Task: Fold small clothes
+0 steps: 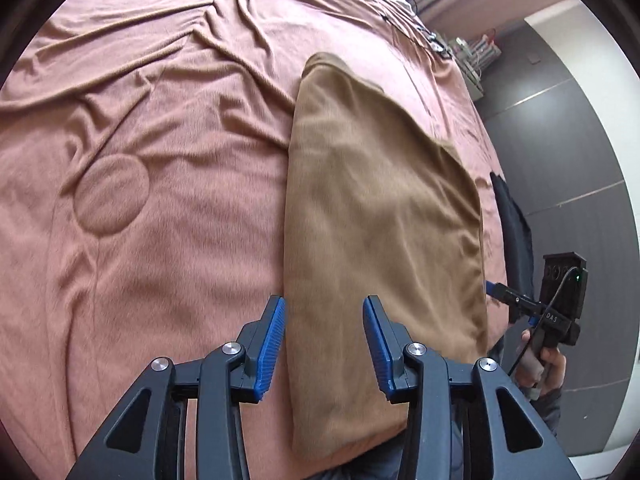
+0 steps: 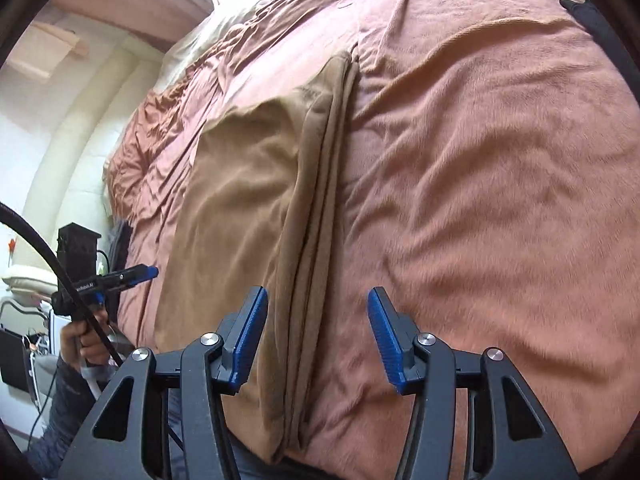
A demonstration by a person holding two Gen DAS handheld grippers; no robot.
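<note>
A tan garment [image 1: 380, 216] lies folded lengthwise into a long strip on the pink bedspread [image 1: 160, 200]. My left gripper [image 1: 324, 344] is open just above its near left edge, nothing between the blue pads [image 1: 272, 352]. In the right wrist view the same tan garment [image 2: 248, 216] shows its stacked folded edges on the right side, and my right gripper [image 2: 316, 340] stands open over that edge near the bed's front. Each gripper appears in the other's view: the right gripper [image 1: 496, 292] at far right, the left gripper [image 2: 150, 272] at far left, both hand-held.
The wrinkled pink bedspread [image 2: 480, 200] covers the bed, with a round stitched patch [image 1: 112, 196] to the left. A dark cloth [image 1: 512, 216] lies at the bed's right edge. Grey wardrobe doors [image 1: 580, 128] stand beyond. Cables and clutter sit at the bed's far end.
</note>
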